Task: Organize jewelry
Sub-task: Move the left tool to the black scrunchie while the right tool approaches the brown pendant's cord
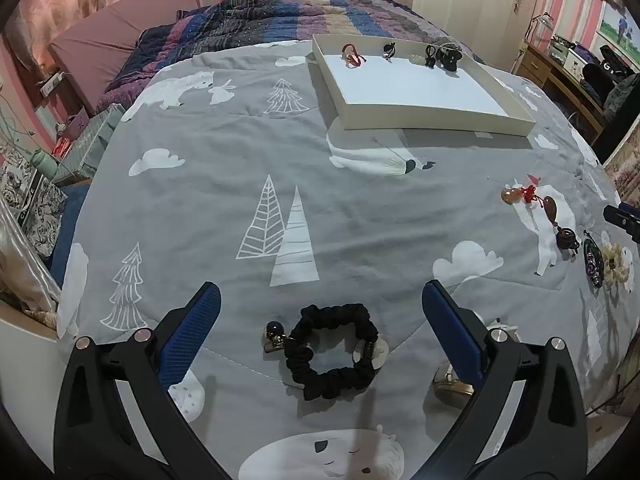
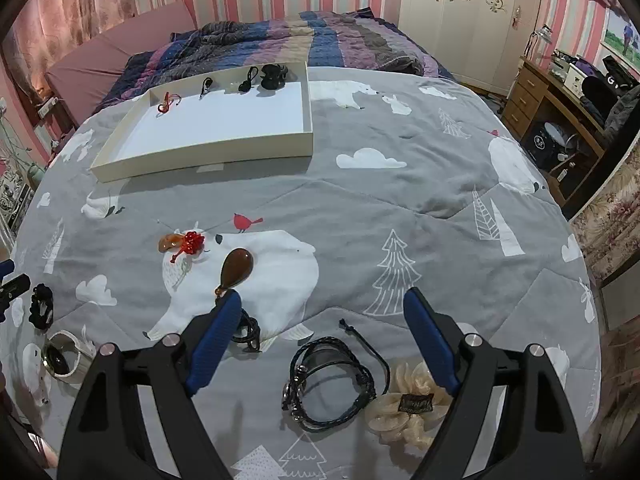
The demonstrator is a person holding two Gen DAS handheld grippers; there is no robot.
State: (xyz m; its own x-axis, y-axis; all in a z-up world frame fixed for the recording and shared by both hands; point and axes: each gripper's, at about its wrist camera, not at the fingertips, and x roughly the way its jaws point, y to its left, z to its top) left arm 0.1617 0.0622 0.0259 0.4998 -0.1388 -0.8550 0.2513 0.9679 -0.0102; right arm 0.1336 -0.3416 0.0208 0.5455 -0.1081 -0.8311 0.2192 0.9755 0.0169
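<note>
My left gripper [image 1: 320, 300] is open above the grey bedspread, with a black scrunchie [image 1: 334, 356] carrying a bead charm lying between its fingers. My right gripper [image 2: 322, 308] is open over a black braided cord bracelet [image 2: 328, 384]; a cream scrunchie [image 2: 408, 404] lies beside its right finger. A cream tray [image 1: 436, 114] at the far side holds several small pieces along its back wall; it also shows in the right wrist view [image 2: 208, 156]. A brown pendant [image 2: 237, 268] and an amber charm with a red knot [image 2: 182, 242] lie on the spread.
A pale bangle [image 2: 66, 356] and the black scrunchie [image 2: 41, 306] lie at the left in the right wrist view. A striped quilt [image 2: 304, 36] is bunched at the head of the bed. A wooden desk [image 2: 560, 96] stands at the right.
</note>
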